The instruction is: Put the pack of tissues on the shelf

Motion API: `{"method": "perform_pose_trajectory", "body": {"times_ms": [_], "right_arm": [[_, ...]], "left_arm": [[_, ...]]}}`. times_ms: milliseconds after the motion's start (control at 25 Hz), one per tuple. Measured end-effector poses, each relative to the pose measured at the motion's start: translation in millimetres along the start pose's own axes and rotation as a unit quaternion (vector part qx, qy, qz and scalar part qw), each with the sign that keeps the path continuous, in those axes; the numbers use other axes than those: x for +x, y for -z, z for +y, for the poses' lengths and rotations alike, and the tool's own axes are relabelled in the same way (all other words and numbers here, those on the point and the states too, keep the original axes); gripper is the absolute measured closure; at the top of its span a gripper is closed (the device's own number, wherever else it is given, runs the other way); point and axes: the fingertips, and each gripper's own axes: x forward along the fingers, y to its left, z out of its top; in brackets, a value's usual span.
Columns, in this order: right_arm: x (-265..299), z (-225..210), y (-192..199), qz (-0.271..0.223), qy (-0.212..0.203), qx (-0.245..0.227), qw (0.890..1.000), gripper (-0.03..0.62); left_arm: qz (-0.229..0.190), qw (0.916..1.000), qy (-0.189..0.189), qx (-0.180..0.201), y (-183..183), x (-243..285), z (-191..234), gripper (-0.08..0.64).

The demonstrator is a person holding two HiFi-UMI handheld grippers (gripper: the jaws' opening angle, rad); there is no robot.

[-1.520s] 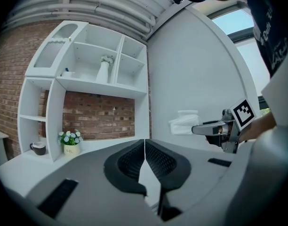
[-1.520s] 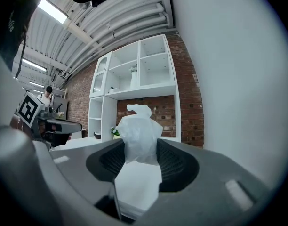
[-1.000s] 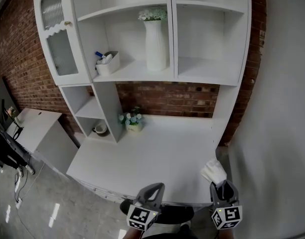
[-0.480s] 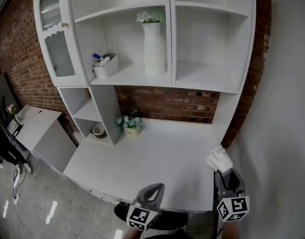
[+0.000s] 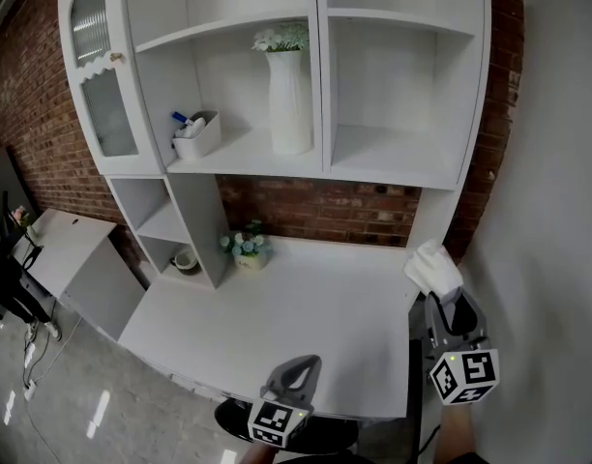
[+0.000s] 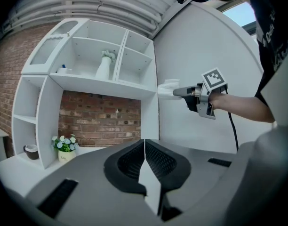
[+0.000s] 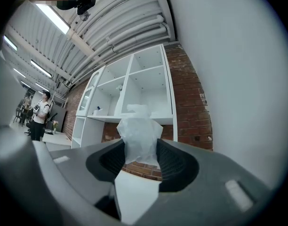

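Observation:
A white pack of tissues [image 5: 432, 267] [image 7: 139, 134] sticks up out of my right gripper [image 5: 445, 311], whose jaws are shut on it. I hold it in the air at the desk's right edge, below the empty right-hand shelf bay [image 5: 393, 153]. The left gripper view also catches the pack of tissues [image 6: 168, 89], level with that shelf's front edge. My left gripper [image 5: 294, 383] hangs low at the desk's front edge, shut with nothing in it [image 6: 144, 147].
The white shelf unit [image 5: 325, 172] holds a tall white vase [image 5: 288, 100] and a small bin [image 5: 197, 135] in its middle bay. A small flower pot [image 5: 244, 249] stands on the white desk [image 5: 296, 307]. A plain wall [image 5: 547, 211] runs close on the right.
My right gripper has risen and gone forward with the pack of tissues, from the desk's front right corner toward the shelf. The left gripper has stayed put.

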Motion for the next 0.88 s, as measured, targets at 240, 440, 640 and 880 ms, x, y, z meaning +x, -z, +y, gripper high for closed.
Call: {"method": "perform_pose_trajectory", "body": {"times_ms": [240, 440, 640, 880], "right_arm": [[24.8, -12.2, -28.0, -0.011, 0.007, -0.025, 1.0, 0.402], [43.6, -18.7, -54.3, -0.031, 0.009, -0.023, 0.999, 0.402], [59.5, -22.6, -81.7, -0.052, 0.009, -0.022, 0.998, 0.402], [78.1, -32.2, -110.4, -0.074, 0.022, -0.035, 0.996, 0.402]], "left_arm": [[-0.004, 0.9999, -0.008, 0.007, -6.9, 10.2, 7.0, 0.548], [-0.001, 0.9998, -0.017, 0.004, -5.4, 14.3, 13.0, 0.548], [0.001, 0.9996, -0.028, 0.001, -4.9, 13.9, 20.9, 0.548], [0.001, 0.9991, -0.041, -0.003, -3.4, 12.3, 31.8, 0.548]]}}
